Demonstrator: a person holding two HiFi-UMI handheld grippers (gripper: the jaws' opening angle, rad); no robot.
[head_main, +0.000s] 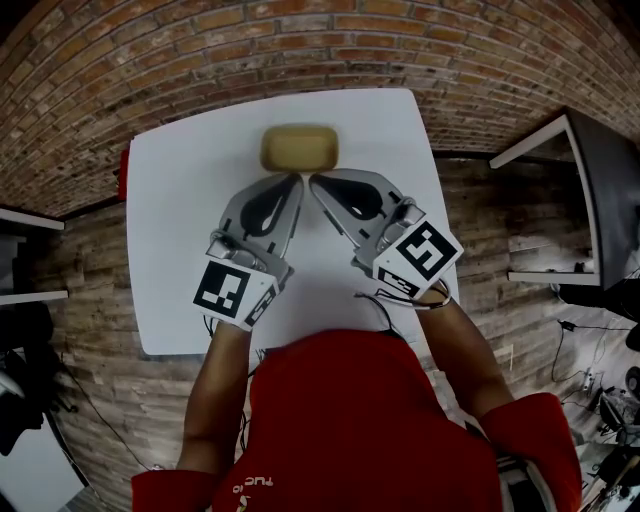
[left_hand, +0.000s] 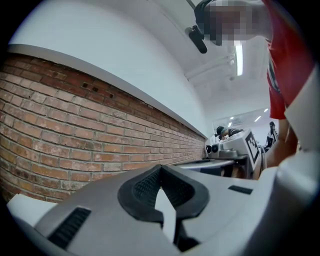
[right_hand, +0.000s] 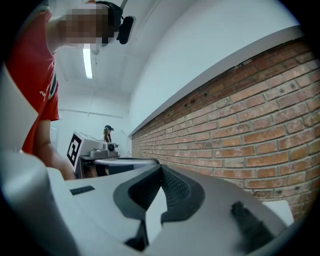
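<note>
A tan, rounded block (head_main: 300, 148) lies on the white table (head_main: 180, 250) near its far edge. In the head view my left gripper (head_main: 296, 181) and right gripper (head_main: 315, 183) point inward, and their tips almost meet just in front of the block. Both are shut with nothing between the jaws. In the left gripper view the left gripper (left_hand: 160, 168) has its ribbed pads (left_hand: 145, 187) meeting at the tip. The right gripper view shows the right gripper (right_hand: 160, 167) closed the same way. The block is out of sight in both gripper views.
A brick wall (head_main: 300, 50) runs behind the table, and wood planks (head_main: 90, 270) lie to either side. A dark desk with white shelves (head_main: 590, 200) stands at the right. The person's red sleeves (head_main: 530, 430) fill the bottom. A small red item (head_main: 124, 172) sits at the table's left edge.
</note>
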